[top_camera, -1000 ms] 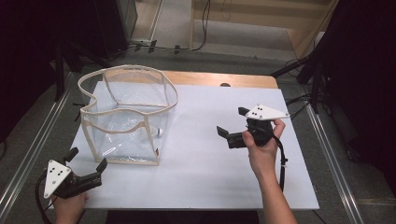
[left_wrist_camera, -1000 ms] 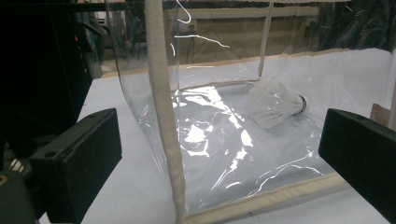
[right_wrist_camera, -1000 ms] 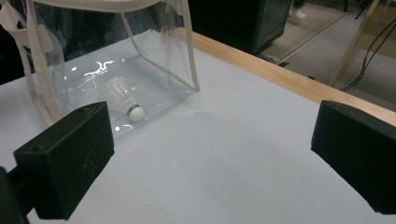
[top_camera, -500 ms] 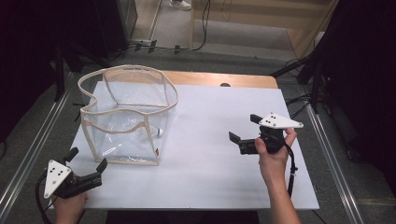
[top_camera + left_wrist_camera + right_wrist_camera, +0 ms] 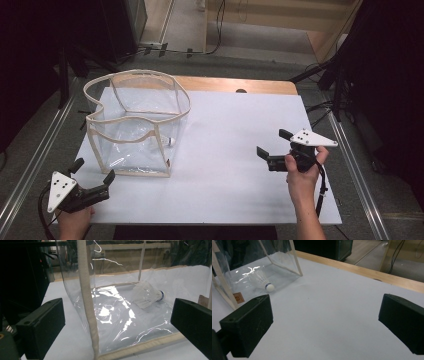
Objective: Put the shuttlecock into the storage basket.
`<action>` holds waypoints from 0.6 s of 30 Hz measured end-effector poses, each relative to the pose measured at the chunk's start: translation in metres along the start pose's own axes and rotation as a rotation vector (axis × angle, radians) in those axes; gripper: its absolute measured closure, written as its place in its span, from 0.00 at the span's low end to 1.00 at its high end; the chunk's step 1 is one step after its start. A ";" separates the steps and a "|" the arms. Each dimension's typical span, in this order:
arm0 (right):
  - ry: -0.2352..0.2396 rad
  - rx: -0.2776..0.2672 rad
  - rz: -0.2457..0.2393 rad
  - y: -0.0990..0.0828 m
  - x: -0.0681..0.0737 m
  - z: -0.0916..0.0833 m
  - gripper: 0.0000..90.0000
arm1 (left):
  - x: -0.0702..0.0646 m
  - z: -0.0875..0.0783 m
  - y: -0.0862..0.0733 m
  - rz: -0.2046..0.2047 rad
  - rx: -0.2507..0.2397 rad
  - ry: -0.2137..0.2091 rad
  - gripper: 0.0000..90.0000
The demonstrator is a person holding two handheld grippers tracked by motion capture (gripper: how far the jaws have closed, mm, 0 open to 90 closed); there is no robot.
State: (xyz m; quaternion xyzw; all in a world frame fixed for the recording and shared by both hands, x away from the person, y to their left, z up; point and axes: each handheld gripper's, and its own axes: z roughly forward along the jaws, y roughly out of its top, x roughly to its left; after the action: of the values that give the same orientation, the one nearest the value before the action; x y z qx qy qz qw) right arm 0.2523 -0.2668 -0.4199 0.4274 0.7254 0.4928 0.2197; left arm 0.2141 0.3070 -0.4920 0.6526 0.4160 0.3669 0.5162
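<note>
A clear plastic bag with beige trim stands open-topped on the left of the white table. A white shuttlecock lies on its side inside it, near the right wall. My left gripper is open at the near left corner, just short of the bag's front corner. The left gripper view has that gripper facing the bag's corner seam, with the shuttlecock behind the plastic. My right gripper is open and empty on the right. Its own view faces the bag and shuttlecock.
A wooden strip runs along the table's far edge. Metal rails flank both sides. Dark cabinets and floor cables lie beyond the table. A small brown label sits on the bag's lower corner.
My right gripper has moved right and toward the near edge, away from the bag, still open. The left gripper and the bag have stayed put.
</note>
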 end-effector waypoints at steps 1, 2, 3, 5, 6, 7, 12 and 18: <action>-0.003 -0.002 0.001 -0.002 -0.001 -0.001 0.00 | 0.000 0.000 0.000 -0.002 -0.002 0.000 0.00; -0.005 -0.002 0.002 -0.003 -0.003 -0.002 0.00 | 0.000 0.000 0.000 -0.001 -0.002 0.000 0.00; -0.007 0.001 0.008 -0.005 -0.003 -0.003 0.00 | 0.000 0.000 0.000 -0.001 -0.001 0.000 0.00; -0.010 -0.004 0.007 -0.008 -0.005 -0.005 0.00 | 0.000 0.000 0.000 0.000 0.000 0.000 0.00; -0.013 -0.006 0.009 -0.009 -0.006 -0.007 0.00 | 0.000 0.000 0.000 0.000 -0.001 0.001 0.00; -0.013 -0.008 0.010 -0.011 -0.007 -0.008 0.00 | 0.000 0.000 0.000 0.000 -0.001 0.001 0.00; -0.015 -0.002 -0.012 -0.018 -0.009 -0.015 0.00 | 0.000 0.000 0.000 0.001 0.000 -0.001 0.00; -0.026 -0.008 0.005 -0.032 -0.014 -0.022 0.00 | 0.000 0.000 0.000 -0.002 -0.002 -0.001 0.00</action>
State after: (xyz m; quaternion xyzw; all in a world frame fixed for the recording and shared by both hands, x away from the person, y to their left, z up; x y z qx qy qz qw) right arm 0.2306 -0.2944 -0.4408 0.4347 0.7195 0.4906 0.2295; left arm 0.2141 0.3074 -0.4919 0.6518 0.4161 0.3666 0.5174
